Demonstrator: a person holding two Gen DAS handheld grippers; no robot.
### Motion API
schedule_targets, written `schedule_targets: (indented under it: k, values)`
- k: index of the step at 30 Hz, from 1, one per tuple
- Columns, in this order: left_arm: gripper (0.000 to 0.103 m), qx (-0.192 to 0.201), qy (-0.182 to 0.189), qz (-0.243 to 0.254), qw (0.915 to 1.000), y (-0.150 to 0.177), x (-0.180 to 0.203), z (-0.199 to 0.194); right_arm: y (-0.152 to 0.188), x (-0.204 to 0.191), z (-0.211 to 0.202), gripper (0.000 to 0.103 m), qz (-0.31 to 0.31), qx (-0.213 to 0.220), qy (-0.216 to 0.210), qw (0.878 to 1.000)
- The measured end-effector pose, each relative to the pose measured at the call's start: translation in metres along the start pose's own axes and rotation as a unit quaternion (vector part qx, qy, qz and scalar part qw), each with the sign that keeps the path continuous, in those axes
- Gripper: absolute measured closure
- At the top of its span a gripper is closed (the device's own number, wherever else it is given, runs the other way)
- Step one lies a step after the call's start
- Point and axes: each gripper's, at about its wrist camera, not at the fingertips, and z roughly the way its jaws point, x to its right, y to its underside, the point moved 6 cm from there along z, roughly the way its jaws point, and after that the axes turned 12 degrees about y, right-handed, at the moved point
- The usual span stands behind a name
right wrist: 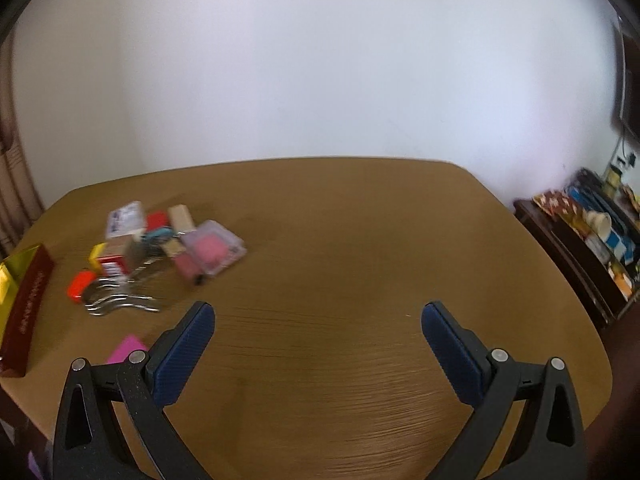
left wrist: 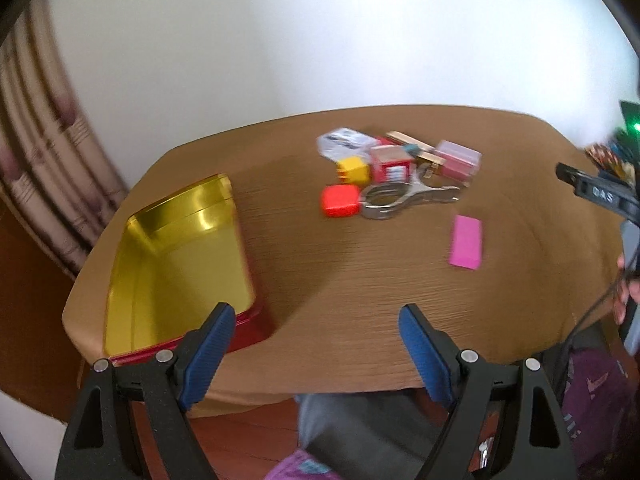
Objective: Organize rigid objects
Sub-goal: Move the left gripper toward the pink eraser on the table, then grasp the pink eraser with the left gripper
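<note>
The worktop looks like brown wood with thin grain lines. The tin is shiny gold metal inside. The silver tool is shiny metal. The red block looks like smooth plastic. The blue pads on the fingers look bumpy, like rubber.

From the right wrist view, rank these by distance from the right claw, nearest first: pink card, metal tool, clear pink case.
1. Pink card, flat beside the right claw's left finger.
2. Metal tool, farther left, next to the orange block.
3. Clear pink case, farthest back, at the pile's right edge.
</note>
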Motion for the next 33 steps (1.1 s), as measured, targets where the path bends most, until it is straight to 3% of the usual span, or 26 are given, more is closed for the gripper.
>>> schedule_targets:
  k: [8,14,19,27,33]
  values:
    - [0.016,-0.036,0.032,0.067,0.9966,-0.024,0.044,0.041,0.009,0.029,0.036,0.0,0.004,-0.042,0.026,0.999]
    - [0.016,-0.074,0.065,0.105,0.9896,-0.04,0.066,0.075,0.015,0.038,0.051,0.0,0.027,-0.073,-0.002,0.997]
    - [0.016,-0.11,0.123,0.088,0.9823,-0.053,0.076,0.101,0.018,0.032,0.052,0.0,0.02,-0.07,-0.013,0.997]
    - [0.016,-0.162,0.15,0.08,0.9721,-0.052,0.089,0.136,0.023,0.028,0.057,0.0,0.021,-0.076,-0.024,0.997]
    - [0.016,-0.173,0.152,0.082,0.9696,-0.051,0.092,0.153,0.026,0.026,0.061,0.0,0.02,-0.08,-0.032,0.996]
